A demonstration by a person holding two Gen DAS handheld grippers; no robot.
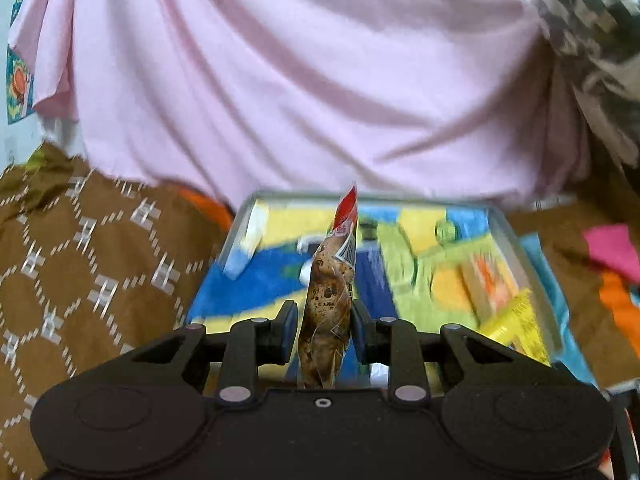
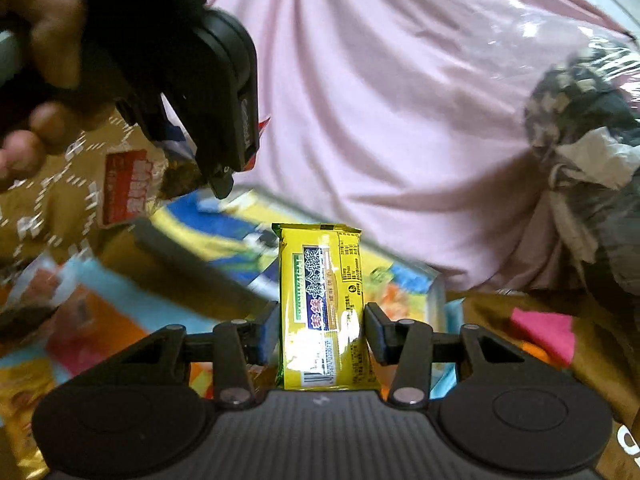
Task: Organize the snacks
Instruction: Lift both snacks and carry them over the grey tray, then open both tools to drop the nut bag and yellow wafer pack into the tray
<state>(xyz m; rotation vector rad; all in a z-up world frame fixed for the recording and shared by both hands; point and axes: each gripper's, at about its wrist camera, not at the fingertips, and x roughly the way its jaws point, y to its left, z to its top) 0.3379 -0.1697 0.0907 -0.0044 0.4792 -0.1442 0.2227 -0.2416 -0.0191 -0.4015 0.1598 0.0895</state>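
Note:
My left gripper point(image 1: 325, 320) is shut on a brown speckled snack packet point(image 1: 330, 280) with a red top, held upright above a clear tray point(image 1: 516, 240) lined with a bright cartoon print. My right gripper point(image 2: 322, 326) is shut on a yellow snack packet point(image 2: 322, 300) with blue lettering, held above the same tray point(image 2: 438, 296). In the right wrist view the left gripper point(image 2: 218, 176) and the hand holding it show at upper left, with its packet's red label point(image 2: 128, 184) hanging below. The yellow packet also shows at the tray's right side point(image 1: 516, 328).
A pink cloth point(image 1: 304, 80) hangs behind the tray. A brown patterned cloth point(image 1: 80, 260) covers the surface. More snack packets point(image 2: 88, 320) lie at lower left of the right wrist view. A pink paper point(image 2: 544, 332) lies at right. A checkered bundle in plastic point(image 2: 580, 120) sits at far right.

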